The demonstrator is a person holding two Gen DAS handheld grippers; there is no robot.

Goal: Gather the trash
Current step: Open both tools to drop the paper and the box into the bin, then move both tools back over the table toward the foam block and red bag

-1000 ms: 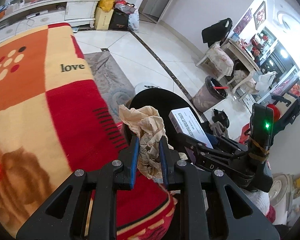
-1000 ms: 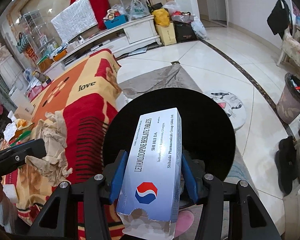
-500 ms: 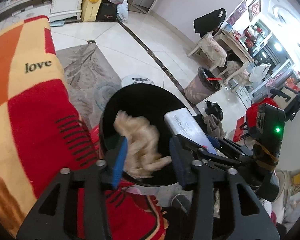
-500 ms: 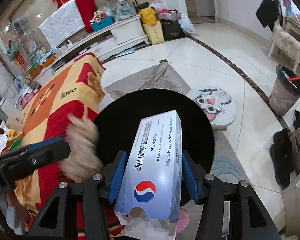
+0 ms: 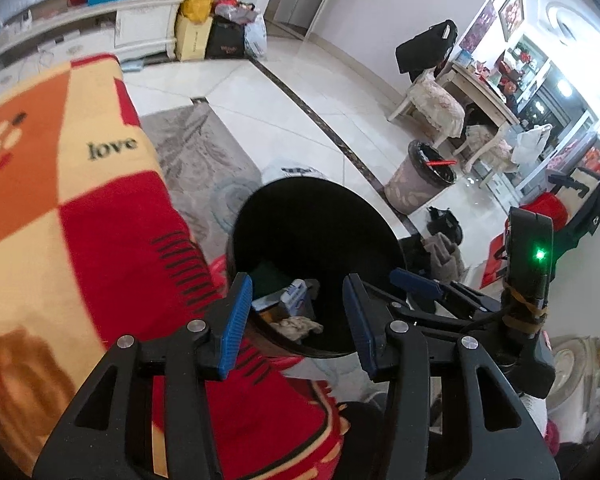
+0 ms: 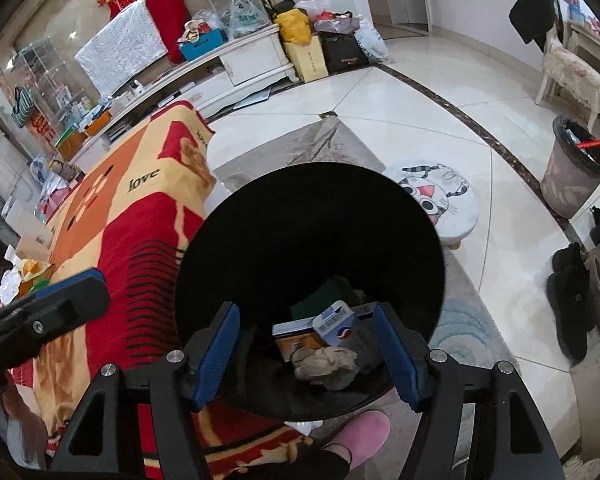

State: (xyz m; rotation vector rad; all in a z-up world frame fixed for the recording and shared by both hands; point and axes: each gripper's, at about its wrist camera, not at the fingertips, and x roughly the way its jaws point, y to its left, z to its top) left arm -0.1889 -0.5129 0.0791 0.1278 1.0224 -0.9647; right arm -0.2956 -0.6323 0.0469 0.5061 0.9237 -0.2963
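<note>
Over the round black plastic trash bin (image 6: 312,240), both tongs point down into its mouth. Left tongs (image 5: 296,320) stand spread, blue pads apart, with nothing between them. Right tongs (image 6: 306,350) are opening, their pads clear of everything, the gap empty but for the view into the bin. Down at the bin's bottom lie a crumpled beige paper wad (image 6: 326,362), a white medicine box with a red and blue logo (image 6: 336,324) and an orange and white carton (image 6: 294,338), all touching one another. A pink slipper (image 6: 360,432) shows just below the bin's near rim. Beside the bin on the left hangs a red, orange and cream blanket printed with "love" (image 6: 140,208). Farther off, a round stool with a cartoon cat cushion (image 6: 436,204) stands behind the bin, and a grey patterned waste basket (image 6: 576,172) stands well apart on the tiled floor (image 6: 412,96).
</note>
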